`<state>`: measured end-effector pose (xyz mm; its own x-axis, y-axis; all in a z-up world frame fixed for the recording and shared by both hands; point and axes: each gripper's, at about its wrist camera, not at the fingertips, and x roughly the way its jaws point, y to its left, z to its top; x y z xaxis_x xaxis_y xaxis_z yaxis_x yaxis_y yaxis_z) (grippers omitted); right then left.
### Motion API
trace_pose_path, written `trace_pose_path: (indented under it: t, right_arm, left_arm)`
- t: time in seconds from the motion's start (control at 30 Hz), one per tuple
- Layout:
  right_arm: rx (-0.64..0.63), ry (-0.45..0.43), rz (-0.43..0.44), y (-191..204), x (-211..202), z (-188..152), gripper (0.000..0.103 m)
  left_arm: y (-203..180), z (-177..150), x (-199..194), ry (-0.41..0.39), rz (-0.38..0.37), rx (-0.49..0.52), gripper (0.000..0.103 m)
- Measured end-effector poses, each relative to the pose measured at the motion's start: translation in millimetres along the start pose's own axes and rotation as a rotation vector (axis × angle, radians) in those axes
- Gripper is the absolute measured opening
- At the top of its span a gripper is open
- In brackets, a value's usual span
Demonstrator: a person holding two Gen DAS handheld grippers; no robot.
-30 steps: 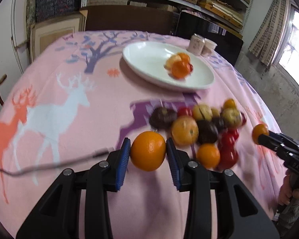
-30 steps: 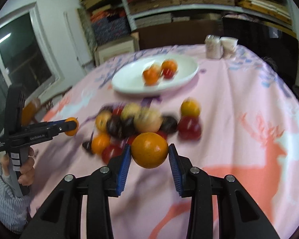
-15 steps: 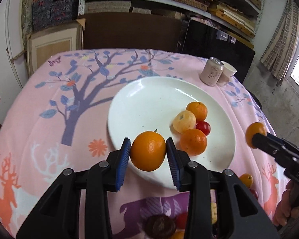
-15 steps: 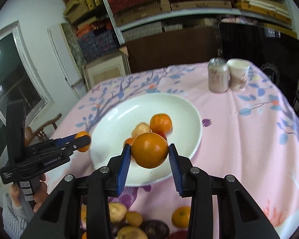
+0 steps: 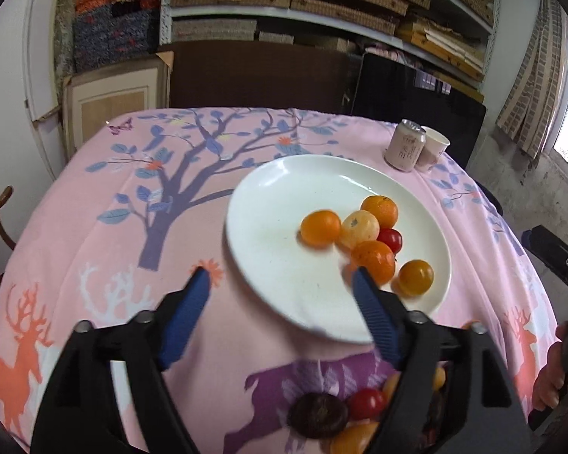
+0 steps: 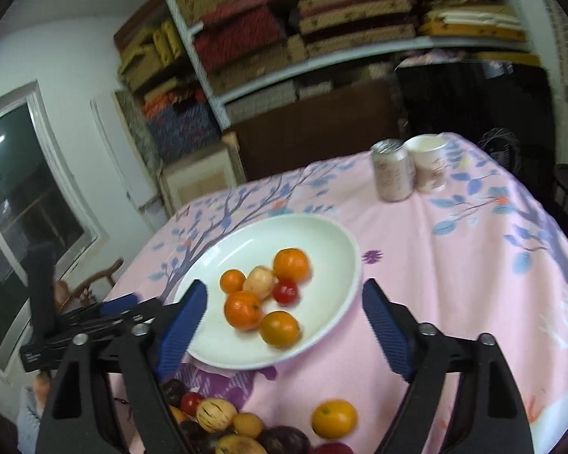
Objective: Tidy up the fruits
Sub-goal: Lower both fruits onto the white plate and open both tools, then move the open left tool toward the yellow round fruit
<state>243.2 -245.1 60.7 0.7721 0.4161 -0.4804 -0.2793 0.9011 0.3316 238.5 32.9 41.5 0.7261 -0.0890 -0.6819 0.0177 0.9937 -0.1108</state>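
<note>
A white plate on the pink tablecloth holds several small fruits. Among them are an orange at the group's left and another orange at its near edge. My left gripper hovers over the plate's near rim with its jaws opening and nothing between them. My right gripper hangs over the plate's near side, its jaws also opening and empty. The rest of the fruit pile lies below the grippers on the cloth. One loose orange sits apart from it.
A drinks can and a paper cup stand at the table's far right. Shelves of stacked goods fill the back wall. A wooden chair stands off the table's left edge.
Both grippers carried an orange from the pile to above the plate, then opened. The two oranges now lie on the plate with the other fruit.
</note>
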Motion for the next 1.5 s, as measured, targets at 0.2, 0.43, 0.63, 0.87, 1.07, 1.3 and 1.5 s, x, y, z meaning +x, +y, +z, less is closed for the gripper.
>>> trace_pose_path:
  t: [0.2,0.43,0.63,0.87,1.07,1.3,1.5]
  right_arm:
    - [0.113,-0.02,-0.056,-31,-32,-31,0.093]
    - [0.267,-0.01,-0.034,-60,-52,-59,0.097]
    - [0.266,-0.009,-0.033,-59,-50,-60,0.097]
    - [0.282,-0.001,-0.024,-60,-50,-60,0.098]
    - [0.281,0.018,-0.012,-58,-47,-63,0.098]
    - [0.29,0.021,-0.012,-59,-47,-64,0.098]
    - [0.306,0.027,0.008,-62,-46,-63,0.098]
  left_arm:
    - [6,-51,-39,-0.009,0.032,-0.033,0.081]
    - [-3,-98,-62,0.005,-0.012,-0.015,0.086]
    - [-30,-106,-56,0.018,-0.025,0.094,0.087]
    - [-42,-107,-29,0.085,0.028,0.151,0.087]
    - [-41,-103,-14,0.114,0.049,0.147,0.095]
    - [-22,-109,-32,0.092,0.089,0.113,0.098]
    - [29,-119,-59,0.066,0.166,-0.073,0.098]
